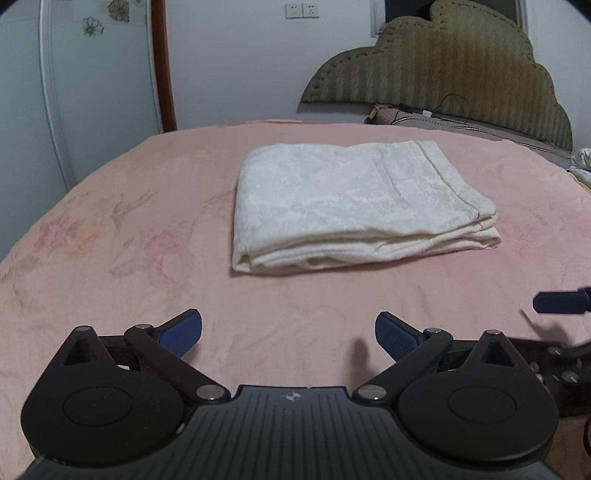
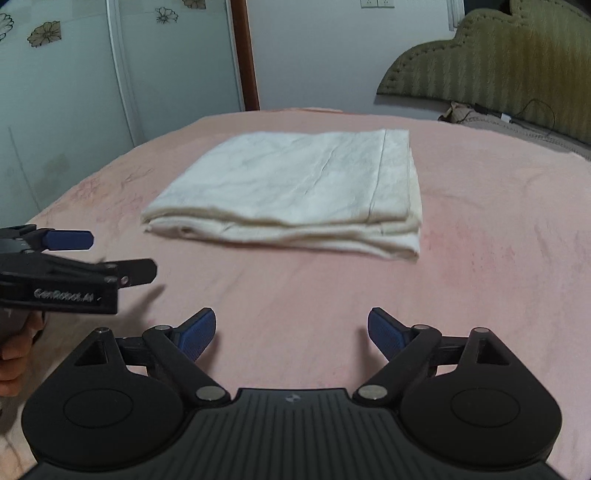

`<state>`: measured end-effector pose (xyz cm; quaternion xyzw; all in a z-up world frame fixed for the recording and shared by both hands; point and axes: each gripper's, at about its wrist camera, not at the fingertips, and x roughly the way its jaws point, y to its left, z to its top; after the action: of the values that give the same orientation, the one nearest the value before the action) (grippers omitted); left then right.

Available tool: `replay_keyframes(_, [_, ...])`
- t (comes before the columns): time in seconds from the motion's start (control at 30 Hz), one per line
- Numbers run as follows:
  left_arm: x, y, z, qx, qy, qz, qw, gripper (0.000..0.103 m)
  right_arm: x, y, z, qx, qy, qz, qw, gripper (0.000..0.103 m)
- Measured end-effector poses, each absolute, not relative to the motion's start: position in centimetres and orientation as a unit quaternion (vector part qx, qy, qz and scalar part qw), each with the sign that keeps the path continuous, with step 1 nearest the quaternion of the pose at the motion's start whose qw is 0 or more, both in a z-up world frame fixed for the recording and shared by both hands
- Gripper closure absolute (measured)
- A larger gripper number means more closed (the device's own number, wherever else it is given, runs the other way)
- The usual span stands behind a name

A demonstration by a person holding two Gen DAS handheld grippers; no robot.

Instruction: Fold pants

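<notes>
while both claws are hanging over the pink bed cover, the bed is filling most of each view, running back to a pale wall and a green scalloped headboard at the far right. wardrobe doors with flower decals are standing at the left, next to a brown wooden post.

the pants are lying folded into a thick cream rectangle, flat on the cover near the middle of the bed, layered edges facing me, hem seam along the right side. nothing is touching them.

my left gripper is sitting wide, blue pads spread far apart, only bare cover between them, well short of the pants. my right gripper is also gaping wide, nothing between its pads, likewise short of the near edge of the fold.

the right wrist view is catching my left claw side-on at its left edge, with fingers of my left hand wrapping its handle. a dark cable is trailing by the headboard.
</notes>
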<state>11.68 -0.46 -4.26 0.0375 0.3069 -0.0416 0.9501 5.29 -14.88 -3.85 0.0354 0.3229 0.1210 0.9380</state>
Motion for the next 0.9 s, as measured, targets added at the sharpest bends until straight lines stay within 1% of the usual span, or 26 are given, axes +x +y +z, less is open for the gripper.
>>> replay_keyframes(0.07, [11.5,-0.4,-4.4,0.035,0.310,-0.037,0.949,0.001,4.3,-14.8,-3.4,0.064,0.327,0.145,0.932,0.013])
replay_keyframes(0.13, [11.4,-0.5,-4.7,0.039,0.308,-0.026,0.950,0.001,3.5,-15.5,-2.5,0.144,0.321,0.210,0.912,0.013])
replay_keyframes(0.17, [11.4,-0.5,-4.8,0.042,0.308,-0.023,0.950,0.001,3.4,-16.0,-2.2,0.189,0.312,0.245,0.898,0.011])
replay_keyframes(0.2, [11.4,-0.6,-4.9,0.045,0.308,-0.020,0.950,0.001,3.2,-16.2,-1.8,0.221,0.302,0.261,0.890,0.001])
replay_keyframes(0.23, [11.4,-0.6,-5.1,0.046,0.310,-0.017,0.949,0.001,3.2,-16.2,-1.5,0.224,0.296,0.250,0.894,0.000])
replay_keyframes(0.33, [11.5,-0.3,-5.4,0.038,0.319,-0.011,0.947,0.001,3.5,-15.2,-1.4,0.132,0.299,0.136,0.935,0.000])
replay_keyframes(0.4, [11.5,-0.1,-5.6,0.031,0.321,-0.006,0.946,0.001,4.2,-14.5,-2.2,0.089,0.315,0.081,0.941,0.000])
replay_keyframes(0.57, [11.6,0.2,-5.9,0.029,0.324,-0.002,0.946,0.001,5.1,-14.8,-4.0,0.133,0.319,0.107,0.932,0.000])
replay_keyframes(0.73, [11.7,0.3,-6.0,0.029,0.322,-0.006,0.946,0.001,4.7,-14.2,-4.7,0.071,0.297,0.080,0.949,0.000])
replay_keyframes(0.9, [11.6,0.1,-6.2,0.036,0.319,-0.011,0.947,0.000,4.6,-14.2,-5.2,0.067,0.291,0.096,0.950,0.000])
